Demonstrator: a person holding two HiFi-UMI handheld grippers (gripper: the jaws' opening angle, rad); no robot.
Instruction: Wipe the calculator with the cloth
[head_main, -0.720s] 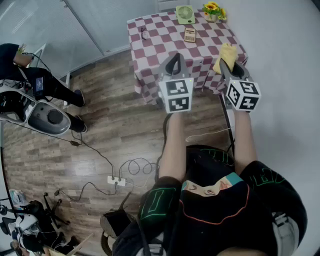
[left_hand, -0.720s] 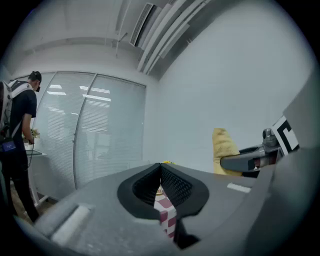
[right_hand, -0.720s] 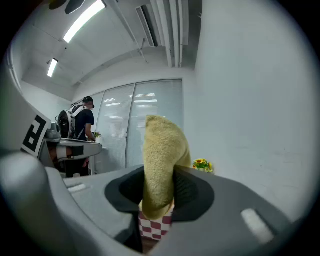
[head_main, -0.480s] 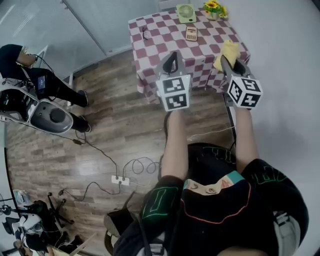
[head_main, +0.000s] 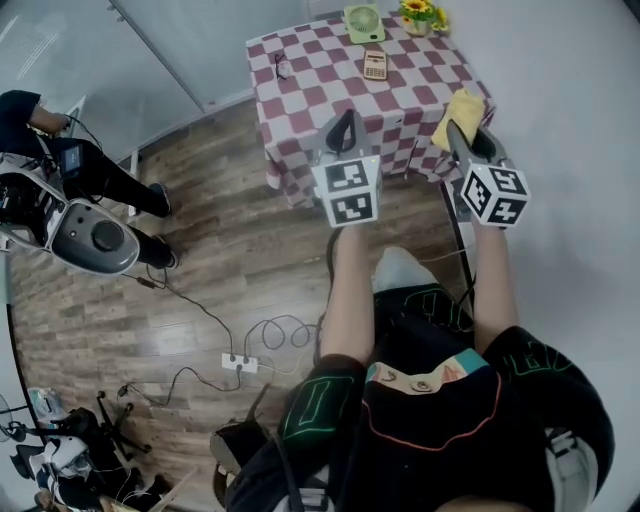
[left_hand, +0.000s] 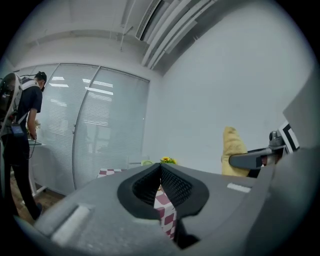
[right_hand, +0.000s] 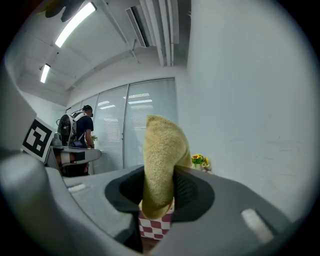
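A small calculator (head_main: 375, 64) lies near the far edge of a table with a red-and-white checked cloth (head_main: 320, 90). My right gripper (head_main: 462, 132) is shut on a folded yellow cloth (head_main: 459, 112), which stands up between its jaws (right_hand: 161, 165) and hangs over the table's near right corner. My left gripper (head_main: 346, 124) is held short of the table's near edge, jaws closed together with nothing in them (left_hand: 160, 186). Both grippers are well short of the calculator. The yellow cloth (left_hand: 233, 150) also shows to the right in the left gripper view.
A green desk fan (head_main: 365, 22) and a pot of sunflowers (head_main: 418, 14) stand at the table's far edge, and a small dark object (head_main: 281, 66) lies at its left. Another person (head_main: 60, 160) stands at left by equipment. Cables and a power strip (head_main: 240, 363) lie on the wooden floor.
The table has slid slightly left and up in the head view, and both grippers have shifted a little with it. The right gripper keeps hold of the yellow cloth.
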